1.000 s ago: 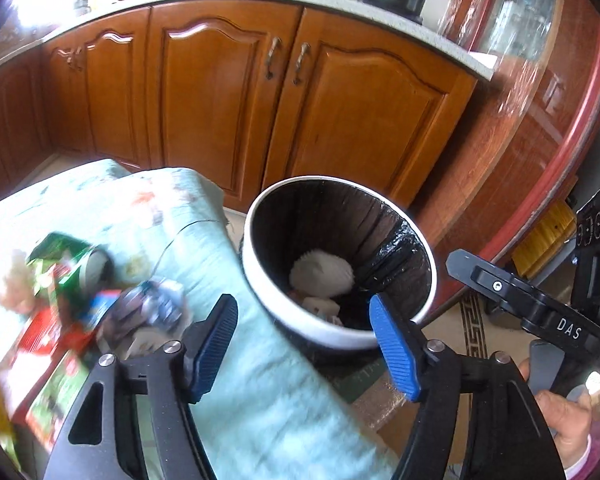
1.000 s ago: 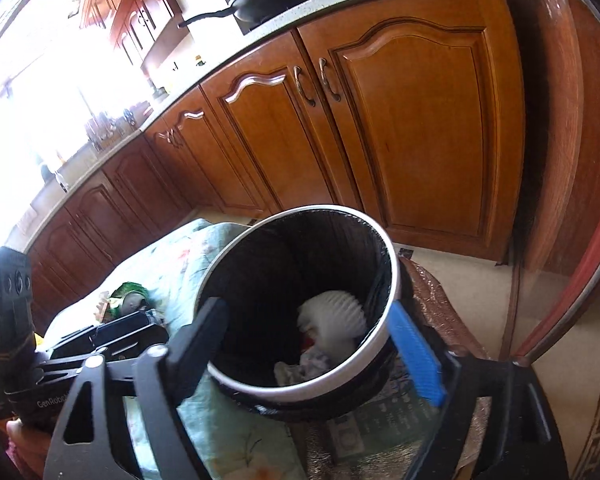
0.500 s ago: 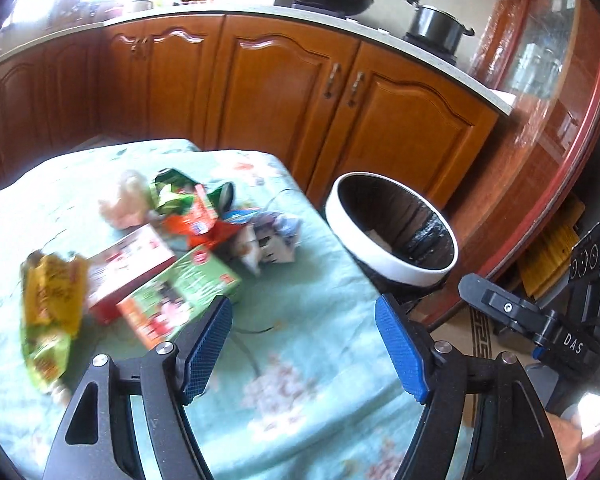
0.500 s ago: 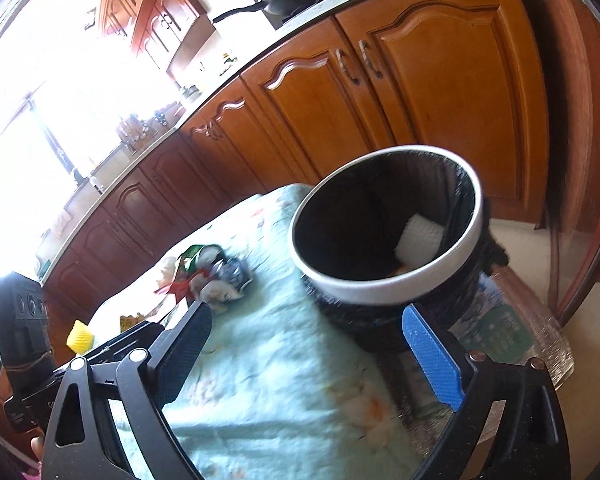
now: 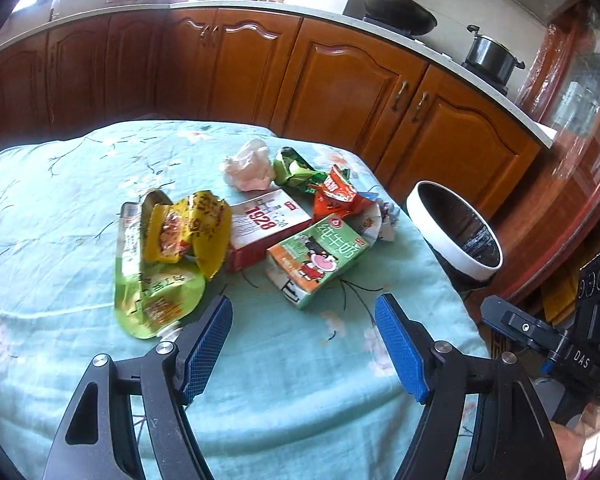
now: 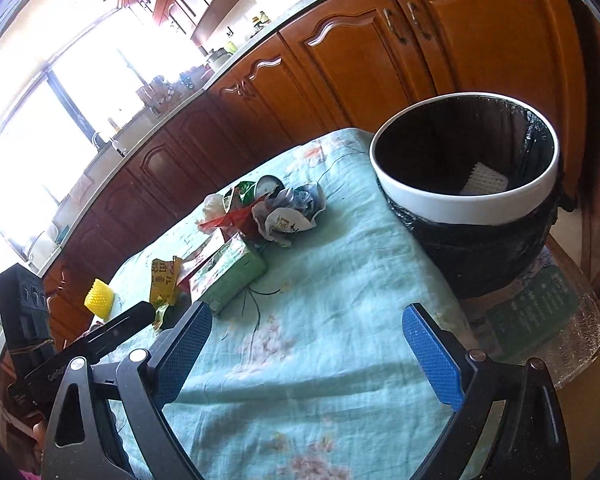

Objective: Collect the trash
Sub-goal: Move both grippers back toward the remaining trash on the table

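A pile of trash lies on the teal-clothed table (image 5: 284,380): a yellow-green pouch (image 5: 156,292), a yellow wrapper (image 5: 184,232), a red and white box (image 5: 266,224), a green milk carton (image 5: 320,258), a red wrapper (image 5: 334,196), a pink tissue ball (image 5: 248,168) and crumpled paper (image 5: 380,220). My left gripper (image 5: 304,316) hangs open just short of the carton, with nothing between its blue pads. My right gripper (image 6: 308,316) is open too, over the table's near part. The white-rimmed bin (image 6: 460,206) with a black liner stands beyond the table's right end, a white object (image 6: 484,178) inside it.
Wooden kitchen cabinets (image 5: 340,80) run behind the table, with a pan and a pot on the counter. The bin rests on a low glass-topped stand (image 6: 572,332). A yellow honeycomb-textured object (image 6: 98,298) lies at the table's far left.
My left gripper swung from over the bin to the left, and the trash pile now lies before it. My right gripper drew back from the bin, and more of the table shows.
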Demonstrator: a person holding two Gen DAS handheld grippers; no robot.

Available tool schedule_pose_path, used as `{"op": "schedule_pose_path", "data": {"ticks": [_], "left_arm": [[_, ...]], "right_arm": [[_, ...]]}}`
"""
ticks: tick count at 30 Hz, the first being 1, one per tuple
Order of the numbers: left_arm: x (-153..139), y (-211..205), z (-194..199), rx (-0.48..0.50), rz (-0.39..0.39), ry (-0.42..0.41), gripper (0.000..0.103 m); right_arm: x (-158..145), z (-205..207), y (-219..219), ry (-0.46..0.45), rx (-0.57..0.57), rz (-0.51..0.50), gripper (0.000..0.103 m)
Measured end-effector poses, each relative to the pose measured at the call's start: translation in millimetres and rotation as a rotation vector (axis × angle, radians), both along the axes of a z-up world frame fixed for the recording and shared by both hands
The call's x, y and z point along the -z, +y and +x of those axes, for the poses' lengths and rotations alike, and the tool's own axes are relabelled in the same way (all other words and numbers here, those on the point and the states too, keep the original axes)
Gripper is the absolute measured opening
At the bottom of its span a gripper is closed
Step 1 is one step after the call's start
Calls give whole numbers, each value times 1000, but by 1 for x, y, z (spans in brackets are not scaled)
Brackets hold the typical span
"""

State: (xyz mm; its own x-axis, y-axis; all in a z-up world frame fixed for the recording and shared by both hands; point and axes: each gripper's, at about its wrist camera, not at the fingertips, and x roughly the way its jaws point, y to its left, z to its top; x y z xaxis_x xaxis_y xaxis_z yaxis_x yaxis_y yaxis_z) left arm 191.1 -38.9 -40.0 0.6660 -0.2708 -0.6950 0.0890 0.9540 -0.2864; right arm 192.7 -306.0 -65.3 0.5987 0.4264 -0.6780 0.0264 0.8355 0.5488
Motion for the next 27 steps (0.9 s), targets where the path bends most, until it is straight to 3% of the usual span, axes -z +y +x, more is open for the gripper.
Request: {"op": "schedule_pose_path", "data": {"ticks": [21, 27], "left_arm": [[1, 86, 2, -137, 21, 22, 71], [10, 92, 24, -107, 30, 46, 58]], "right_arm": [[4, 31, 98, 20, -138, 5, 95], [14, 56, 119, 77, -109, 28, 85]]}}
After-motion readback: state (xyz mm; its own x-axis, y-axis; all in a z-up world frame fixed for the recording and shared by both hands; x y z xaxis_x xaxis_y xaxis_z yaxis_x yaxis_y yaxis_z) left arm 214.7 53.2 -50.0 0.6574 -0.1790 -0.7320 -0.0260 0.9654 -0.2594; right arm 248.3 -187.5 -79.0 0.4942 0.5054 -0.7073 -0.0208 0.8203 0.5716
